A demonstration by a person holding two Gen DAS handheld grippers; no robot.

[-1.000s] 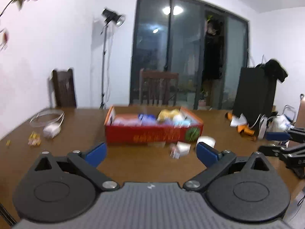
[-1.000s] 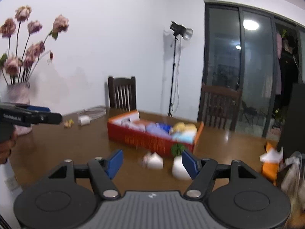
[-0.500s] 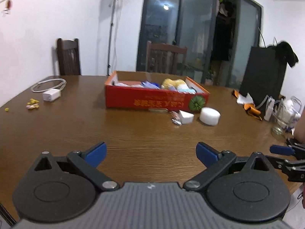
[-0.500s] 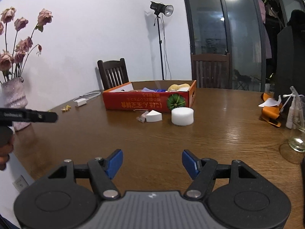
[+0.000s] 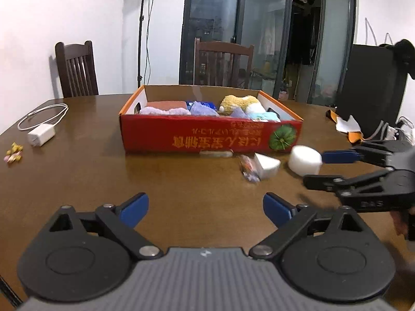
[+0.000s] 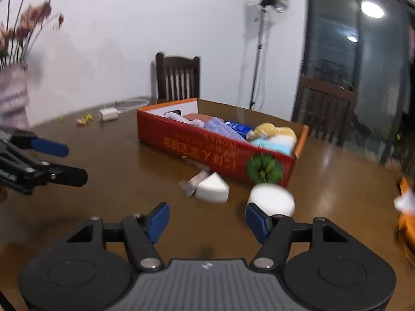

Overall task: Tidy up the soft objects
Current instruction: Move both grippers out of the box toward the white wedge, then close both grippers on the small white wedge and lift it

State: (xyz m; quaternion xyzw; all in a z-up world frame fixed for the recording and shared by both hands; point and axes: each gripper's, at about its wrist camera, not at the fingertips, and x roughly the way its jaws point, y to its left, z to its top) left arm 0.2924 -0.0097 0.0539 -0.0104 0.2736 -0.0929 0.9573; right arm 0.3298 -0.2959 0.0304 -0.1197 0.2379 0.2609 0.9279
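Observation:
A red cardboard box [image 5: 207, 136] [image 6: 215, 153] on the brown table holds several soft things: towels, blue cloths, a yellow plush. In front of it lie a white wedge sponge [image 5: 267, 165] [image 6: 212, 188], a white round sponge [image 5: 304, 159] [image 6: 271, 198] and a small clear wrapper [image 5: 247, 171]. My left gripper [image 5: 206, 207] is open and empty, well short of the sponges. My right gripper [image 6: 207, 221] is open and empty, its right finger just in front of the round sponge. It also shows in the left wrist view [image 5: 317, 168], right beside the round sponge.
A white charger with cable [image 5: 41, 136] and small candies [image 5: 14, 153] lie at the left. A vase of dried flowers [image 6: 13, 96] stands at the table's left edge. Orange and white items [image 5: 347, 129] lie at the right. Chairs [image 5: 223, 64] stand behind the table.
Both grippers have moved forward toward the box and sponges. The right gripper has turned left and come close to the round sponge. Both stay open.

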